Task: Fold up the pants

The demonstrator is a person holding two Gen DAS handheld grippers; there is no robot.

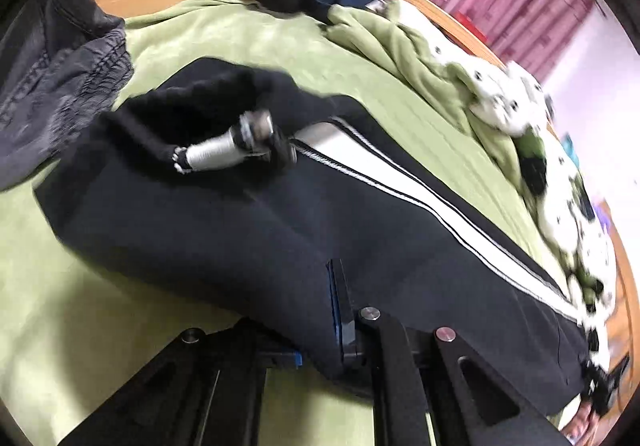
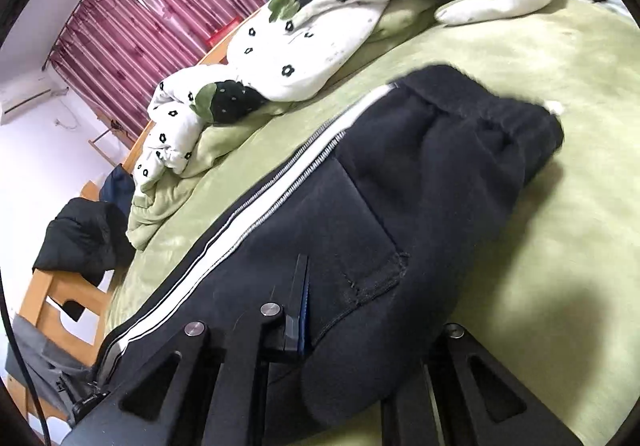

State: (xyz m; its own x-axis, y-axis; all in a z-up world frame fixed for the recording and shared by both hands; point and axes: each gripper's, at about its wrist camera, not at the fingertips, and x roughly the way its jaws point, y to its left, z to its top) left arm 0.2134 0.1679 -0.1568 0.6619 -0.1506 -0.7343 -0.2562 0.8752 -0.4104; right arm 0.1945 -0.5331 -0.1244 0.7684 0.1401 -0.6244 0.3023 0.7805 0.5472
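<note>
Both tongs are clamped narrow on the near edge of the black fleece track pants w/ white side stripe (image 1: 280, 222), prob. so the long edge lifts evenly for a lengthwise fold. Left gripper (image 1: 340, 310) bites fabric at 6 o'clock in its view; right gripper (image 2: 300, 310) does likewise by the patch pocket (image 2: 360, 230). Pants lie flat across the green plush bedspread (image 2: 560, 206), waistband at 1 o'clock in the right view, stripe running toward 7.

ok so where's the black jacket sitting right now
In the right wrist view the black jacket sits at the far left, heaped on the wooden bed frame at the edge of the green blanket, beyond the pants.
</note>
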